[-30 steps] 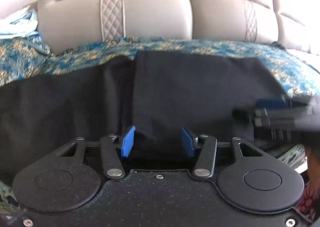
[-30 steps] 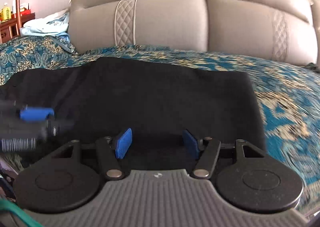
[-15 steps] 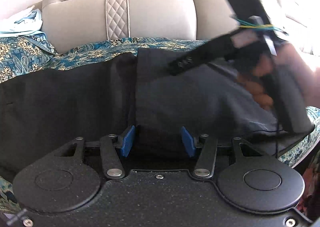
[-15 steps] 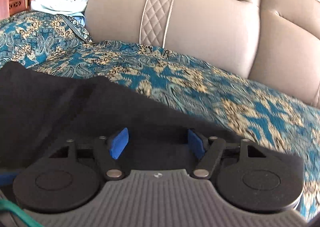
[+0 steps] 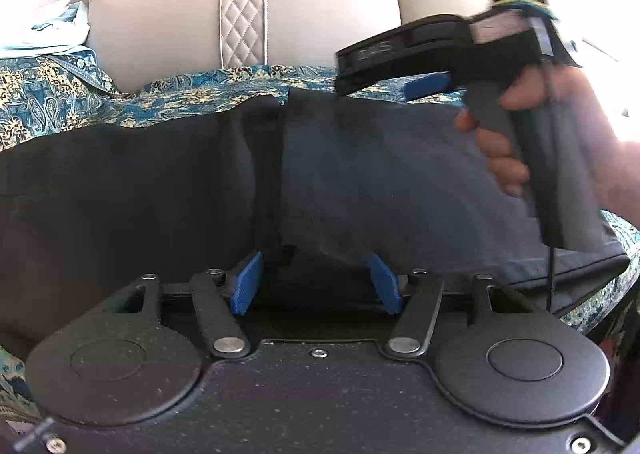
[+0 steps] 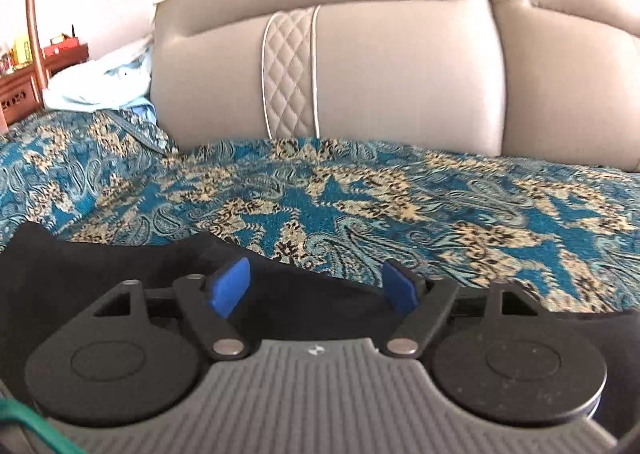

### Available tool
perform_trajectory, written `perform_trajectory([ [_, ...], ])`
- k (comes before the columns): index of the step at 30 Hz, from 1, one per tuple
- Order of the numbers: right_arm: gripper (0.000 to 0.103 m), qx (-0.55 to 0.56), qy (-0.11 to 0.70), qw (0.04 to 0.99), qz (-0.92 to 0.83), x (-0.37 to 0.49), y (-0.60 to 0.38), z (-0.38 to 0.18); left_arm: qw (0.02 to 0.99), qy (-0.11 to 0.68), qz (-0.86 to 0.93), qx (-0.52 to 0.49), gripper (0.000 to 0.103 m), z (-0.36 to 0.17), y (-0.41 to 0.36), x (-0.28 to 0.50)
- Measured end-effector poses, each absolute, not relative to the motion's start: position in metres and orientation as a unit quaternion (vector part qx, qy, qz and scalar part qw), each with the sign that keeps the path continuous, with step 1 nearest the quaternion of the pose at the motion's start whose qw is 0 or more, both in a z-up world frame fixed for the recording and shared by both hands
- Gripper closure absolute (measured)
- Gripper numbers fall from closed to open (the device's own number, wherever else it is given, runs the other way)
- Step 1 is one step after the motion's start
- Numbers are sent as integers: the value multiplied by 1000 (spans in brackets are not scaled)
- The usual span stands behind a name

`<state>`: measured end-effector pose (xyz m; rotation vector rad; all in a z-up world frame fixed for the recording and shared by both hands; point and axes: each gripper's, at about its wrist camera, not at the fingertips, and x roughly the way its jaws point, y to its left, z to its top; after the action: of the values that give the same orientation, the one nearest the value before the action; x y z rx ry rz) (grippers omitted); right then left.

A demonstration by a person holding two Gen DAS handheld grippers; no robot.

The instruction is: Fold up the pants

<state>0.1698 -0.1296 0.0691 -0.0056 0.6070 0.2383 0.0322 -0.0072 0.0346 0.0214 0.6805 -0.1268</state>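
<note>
Black pants [image 5: 140, 190] lie spread across the bed, with a folded layer [image 5: 380, 174] on top at the right. My left gripper [image 5: 316, 282] sits at the near edge of that fold. Its jaws are opening, cloth lies between the pads, and they do not press it. A hand holds my right gripper [image 5: 380, 74] above the far edge of the pants [image 6: 120, 266]. In its own view my right gripper [image 6: 316, 286] is opening wide, with black cloth lying under the jaws and nothing gripped.
A blue and gold paisley bedspread [image 6: 400, 206] covers the bed beyond the pants. A beige padded headboard [image 6: 360, 74] rises behind it. Pale blue cloth [image 6: 104, 90] is bunched at the far left, next to wooden furniture [image 6: 24, 94].
My right gripper has swung from the near right side of the pants up to their far edge, and its jaws have widened. The left gripper stayed put and opened a little.
</note>
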Motion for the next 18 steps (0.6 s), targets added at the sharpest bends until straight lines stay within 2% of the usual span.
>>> perform_trajectory([
  [7,16,-5,302,949,84,125,-168,64,940,336,-60,12,44,34,-7,37],
  [15,15,-47,293,954,36,34,-214,49,941,334,-60,14,44,34,-8,35],
  [16,15,-46,296,954,29,26,-219,48,940,335,-57,8,45,35,-7,34],
  [18,15,-48,302,952,12,11,-229,47,944,324,-60,-15,53,41,-1,30],
])
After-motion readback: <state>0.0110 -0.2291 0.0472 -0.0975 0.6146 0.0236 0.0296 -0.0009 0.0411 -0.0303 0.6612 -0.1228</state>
